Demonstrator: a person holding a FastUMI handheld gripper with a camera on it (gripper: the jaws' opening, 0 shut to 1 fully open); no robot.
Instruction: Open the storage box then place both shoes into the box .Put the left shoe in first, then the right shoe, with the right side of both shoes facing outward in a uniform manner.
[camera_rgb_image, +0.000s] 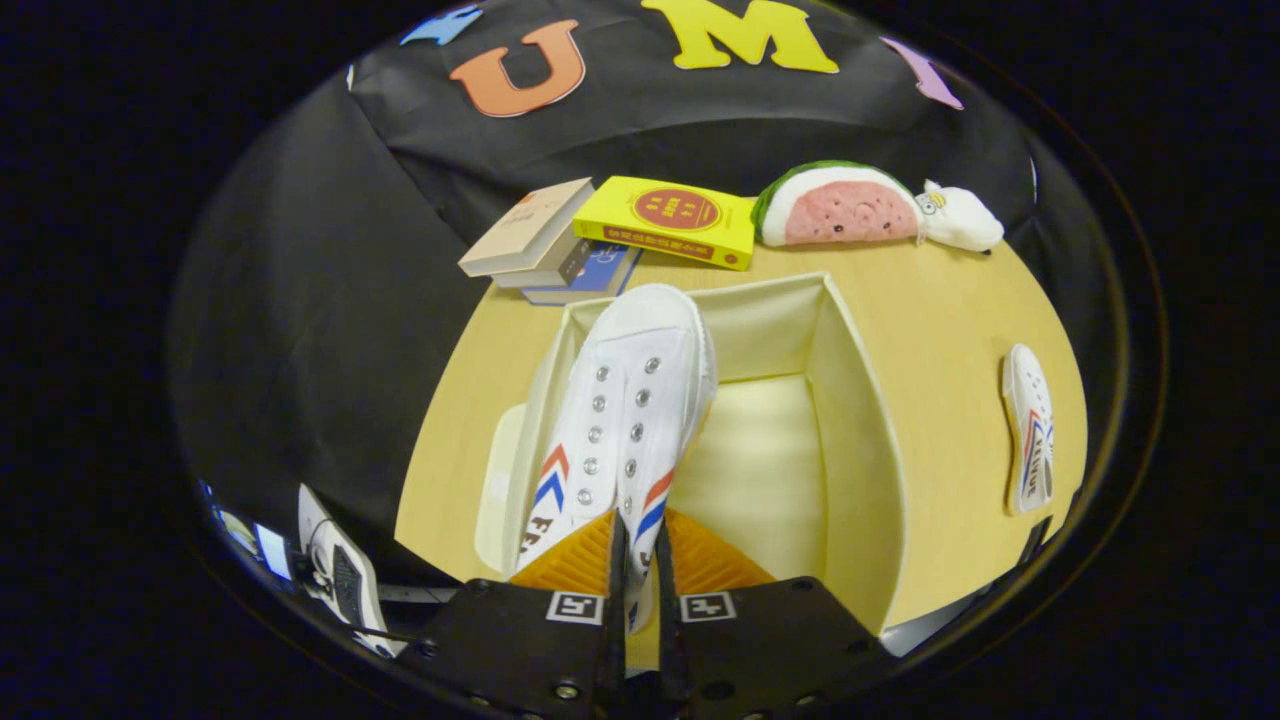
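Storage box (850, 440): open, cream-coloured, standing on the light wood counter (950, 330). Floor of the box shows bare on the right half. What looks like its lid (497, 490) lies flat on the counter, against the box's left wall.

White canvas shoe (630, 400): you hold it over the left half of the box, toe pointing away from you toward the far wall, laceless eyelets facing up, red and blue chevrons on both flanks. Whether its sole touches the box floor cannot be told.

Your gripper (640, 565): fingers nearly together, clamped on the heel end of that shoe, one pad on each side of the thin upper. The gripper points forward and down into the box from the near edge.

Second shoe (1028, 430): lies on its side on the counter, well apart from the box on the right, near the counter's edge, striped flank up.

Beyond the box: a stack of books (545, 250) with a yellow book (668, 220) leaning over it; just right of those, a watermelon-slice plush (838, 205) touching a small white plush toy (960, 220). None stands between the shoe and the box.
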